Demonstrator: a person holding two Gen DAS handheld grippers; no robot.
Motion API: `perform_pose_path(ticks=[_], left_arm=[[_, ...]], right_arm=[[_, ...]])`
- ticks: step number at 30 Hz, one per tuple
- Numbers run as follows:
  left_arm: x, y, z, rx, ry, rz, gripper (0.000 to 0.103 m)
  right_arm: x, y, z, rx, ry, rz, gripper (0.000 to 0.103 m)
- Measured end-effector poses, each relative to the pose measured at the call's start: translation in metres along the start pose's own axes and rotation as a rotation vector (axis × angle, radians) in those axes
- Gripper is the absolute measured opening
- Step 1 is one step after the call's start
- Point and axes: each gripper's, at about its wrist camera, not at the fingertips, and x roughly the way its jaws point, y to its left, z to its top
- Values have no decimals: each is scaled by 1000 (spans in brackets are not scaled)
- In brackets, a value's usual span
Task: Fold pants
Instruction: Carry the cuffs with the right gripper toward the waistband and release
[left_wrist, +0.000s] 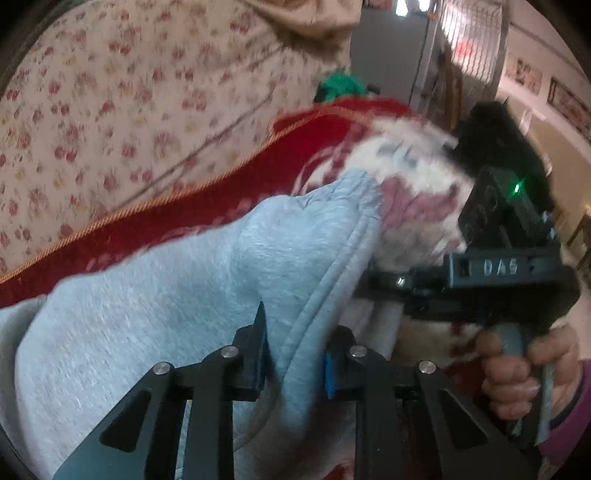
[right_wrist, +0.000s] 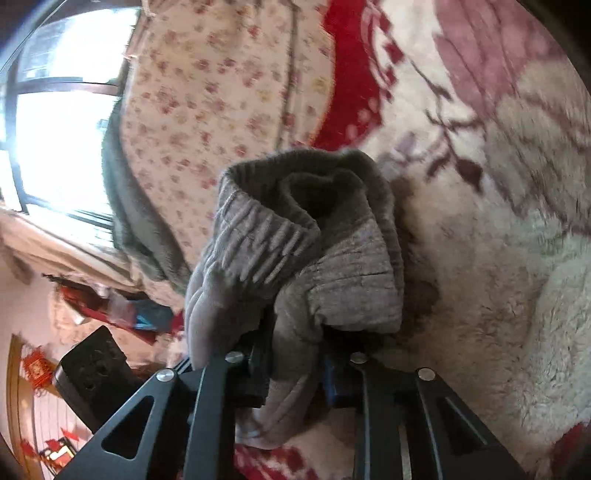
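Note:
Grey sweatpants (left_wrist: 177, 302) lie on a fleecy red and white blanket (left_wrist: 417, 177). In the left wrist view my left gripper (left_wrist: 295, 365) is shut on a seamed edge of the grey fabric, which runs up between its pads. In the right wrist view my right gripper (right_wrist: 293, 369) is shut on a bunched part of the pants by the ribbed elastic waistband (right_wrist: 258, 221), which stands up crumpled above the fingers. The right gripper's black body (left_wrist: 506, 266) and the hand holding it (left_wrist: 524, 373) show at the right of the left wrist view.
A floral quilt (left_wrist: 122, 96) lies behind the blanket, with a red blanket border (left_wrist: 236, 192) along it. A window (right_wrist: 55, 110) is at the left of the right wrist view. A green object (left_wrist: 341, 85) sits beyond the bed.

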Motion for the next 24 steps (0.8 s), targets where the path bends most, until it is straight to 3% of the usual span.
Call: perform_pose_path(ticks=[6,11,13,17,19,20,21,22,24], left_arm=[[-48,-32,18,59,-144,-56,21],[-55,-55,2,111,-165,-129,21],[-41,-61,-14,114,-117,-142,23],[-4,-64,-48,117,11,-141,39],[-17,-68,-52,145,-12,-133,48],[-26,-67,-49,146,-26,-144,59],[-37,-63,-46,138,-43,-149,65],[-48,-58,-42,125,-68,-149,73],[-80,-41,-32,92,-146,-144,78]], right_arm=[[-41,43,-6,-149,-44,56,20],[-78,47,-22,-180,-75,34,20],[-80,37,-32,-174,-54,-42,21],[-69,-3,-48,-52,25,-293,28],[-77,-6,-52,-56,43,-376,33],[-86,3,-53,-106,24,-435,41],[-99,18,-51,-183,-15,-530,50],[-107,28,-50,-229,-45,-592,52],[-127,55,-42,-315,-130,-675,57]])
